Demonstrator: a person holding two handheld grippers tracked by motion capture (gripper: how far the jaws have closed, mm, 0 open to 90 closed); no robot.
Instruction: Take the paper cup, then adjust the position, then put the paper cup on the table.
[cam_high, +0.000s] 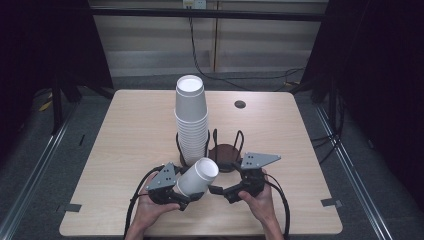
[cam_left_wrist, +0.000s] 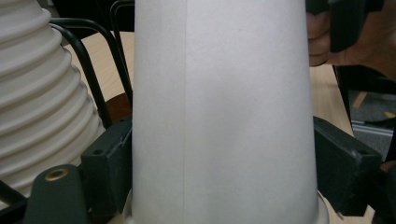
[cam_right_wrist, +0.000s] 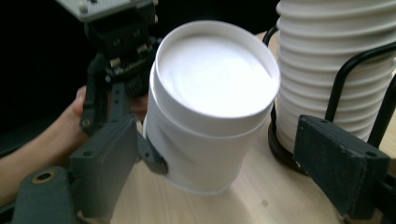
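So the left gripper (cam_high: 186, 196) has its two black jaws clamped on a single white paper cup (cam_high: 198, 177), one jaw pressing each side of the cup's wall near the rim end. You can see that best in the left gripper view, where the cup (cam_left_wrist: 219, 112) fills the space between the jaws and touches both. The cup is tipped over, closed base pointing up and away toward the far right, and it's held above the table (cam_high: 130, 135) close to the near edge, about midway along it.

The right gripper (cam_high: 220, 190) sits just right of the cup with its jaws spread wide and nothing between them. In the right gripper view the cup's base (cam_right_wrist: 212, 74) faces the camera, with the jaws parted on either side, not touching it as far as I can tell, though the angle makes that a bit hard to judge.

Right behind the cup there's a tall stack of white paper cups (cam_high: 190, 117), upside down, standing in the left ring of a black wire holder (cam_high: 235, 145) near the table's middle. The holder's right ring has a dark round base and no cups. A small dark grommet hole (cam_high: 240, 104) sits toward the far edge. A hand (cam_high: 260, 202) grips each tool from the near edge.
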